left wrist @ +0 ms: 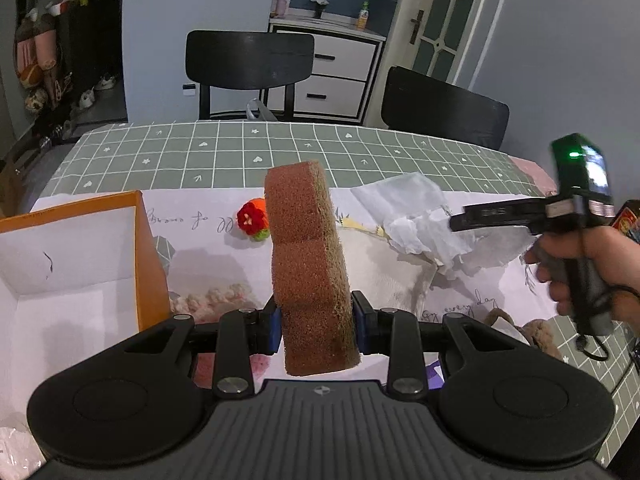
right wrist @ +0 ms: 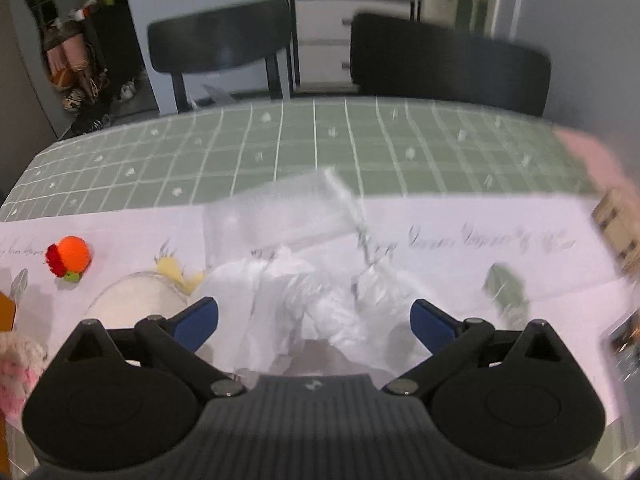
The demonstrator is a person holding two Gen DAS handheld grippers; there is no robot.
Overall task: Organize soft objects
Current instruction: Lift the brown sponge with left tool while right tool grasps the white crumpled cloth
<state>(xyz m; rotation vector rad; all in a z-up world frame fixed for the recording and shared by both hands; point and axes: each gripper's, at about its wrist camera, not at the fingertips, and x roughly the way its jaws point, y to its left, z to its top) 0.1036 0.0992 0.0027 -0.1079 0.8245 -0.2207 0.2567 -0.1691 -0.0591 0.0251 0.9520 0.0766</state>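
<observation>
My left gripper (left wrist: 316,326) is shut on a brown sponge (left wrist: 308,264) with a green scouring side, held upright above the table. An open orange box (left wrist: 72,264) with a white inside stands just left of it. My right gripper (right wrist: 314,322) is open and hovers over a crumpled clear plastic bag (right wrist: 304,280); the same bag shows in the left wrist view (left wrist: 420,220), with the right gripper (left wrist: 456,222) at its right edge. A small red and orange knitted toy (left wrist: 252,218) lies behind the sponge, also seen at the left of the right wrist view (right wrist: 68,258).
A pink fluffy item (right wrist: 16,368) lies near the box. A brown plush piece (left wrist: 536,332) sits at the right. A white printed sheet (right wrist: 480,248) covers the green checked tablecloth (left wrist: 320,152). Two black chairs (left wrist: 248,64) stand behind the table. A small box (right wrist: 620,232) is at far right.
</observation>
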